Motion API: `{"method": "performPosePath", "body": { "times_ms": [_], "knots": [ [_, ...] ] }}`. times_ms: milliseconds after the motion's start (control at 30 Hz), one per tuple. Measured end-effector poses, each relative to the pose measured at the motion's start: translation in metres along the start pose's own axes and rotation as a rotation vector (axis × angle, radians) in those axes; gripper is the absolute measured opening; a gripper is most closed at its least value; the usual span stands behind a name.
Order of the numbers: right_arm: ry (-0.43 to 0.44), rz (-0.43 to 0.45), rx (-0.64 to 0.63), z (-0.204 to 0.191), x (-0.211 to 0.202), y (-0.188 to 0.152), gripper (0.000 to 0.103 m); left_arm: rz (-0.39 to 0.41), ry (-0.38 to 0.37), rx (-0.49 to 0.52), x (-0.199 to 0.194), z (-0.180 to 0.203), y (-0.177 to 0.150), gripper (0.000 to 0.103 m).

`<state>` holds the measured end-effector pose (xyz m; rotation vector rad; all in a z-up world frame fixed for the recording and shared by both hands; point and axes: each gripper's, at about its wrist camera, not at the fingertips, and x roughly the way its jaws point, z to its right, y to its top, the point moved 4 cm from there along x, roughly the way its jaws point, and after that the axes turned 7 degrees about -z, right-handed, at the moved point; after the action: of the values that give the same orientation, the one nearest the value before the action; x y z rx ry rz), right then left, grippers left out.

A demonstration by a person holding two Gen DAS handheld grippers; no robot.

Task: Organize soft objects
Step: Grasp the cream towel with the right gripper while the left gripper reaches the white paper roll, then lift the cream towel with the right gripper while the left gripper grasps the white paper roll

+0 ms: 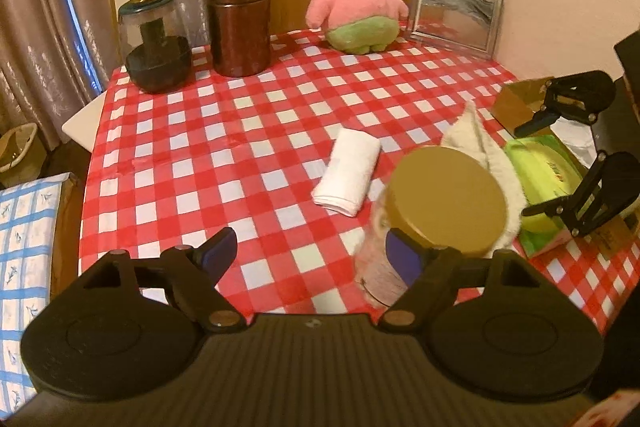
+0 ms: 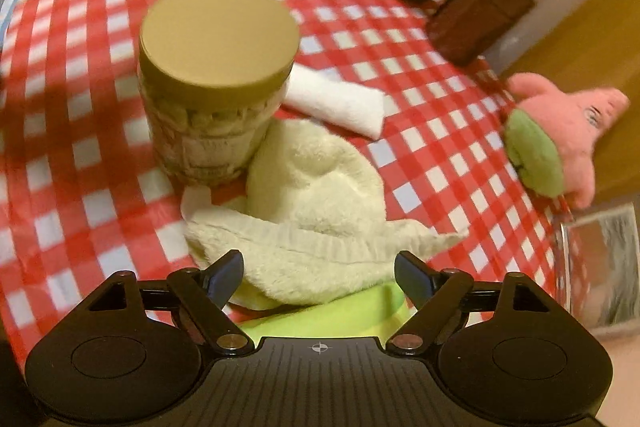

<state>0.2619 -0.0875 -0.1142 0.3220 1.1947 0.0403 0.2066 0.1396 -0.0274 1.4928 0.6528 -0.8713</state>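
Fluffy cream cloth (image 2: 316, 195): lower your spread, empty right tool (image 2: 319, 277) onto its near fold, clear of the jar (image 2: 218, 83), then pinch.

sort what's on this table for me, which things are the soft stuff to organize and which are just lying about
For the job: fluffy cream cloth, folded white towel, pink plush toy.

Just lying about: gold-lidded jar, brown canister, glass jar with dark base, picture frame, green tissue box.
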Motion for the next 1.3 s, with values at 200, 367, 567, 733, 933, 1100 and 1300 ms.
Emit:
{"method": "performPosePath", "body": {
  "times_ms": [200,367,567,733,933,1100,1300],
  "knots": [
    [0.020,-0.065,-0.087,0.006,0.033,0.008,0.083,-0.002,-0.001,-0.034,0.014,-0.023,0.007,0.080],
    [0.062,-0.088,-0.041,0.022,0.058,0.017,0.083,0.004,-0.009,-0.041,0.022,-0.034,0.014,0.080],
    [0.163,-0.108,0.055,0.040,0.078,0.024,0.082,-0.006,-0.032,-0.036,0.034,-0.042,0.021,0.080],
    [0.192,-0.095,0.104,0.038,0.079,0.025,0.052,-0.025,-0.042,-0.035,0.044,-0.052,0.029,0.080],
    [0.165,-0.034,0.202,0.050,0.061,0.020,0.018,-0.051,-0.057,-0.014,0.059,-0.055,0.046,0.080],
    [0.135,0.064,0.372,0.084,0.032,0.013,0.017,-0.079,-0.096,0.002,0.077,-0.049,0.064,0.080],
    [0.104,0.098,0.599,0.121,0.017,0.005,0.017,-0.117,-0.162,-0.004,0.105,-0.038,0.084,0.080]
  ]
}}
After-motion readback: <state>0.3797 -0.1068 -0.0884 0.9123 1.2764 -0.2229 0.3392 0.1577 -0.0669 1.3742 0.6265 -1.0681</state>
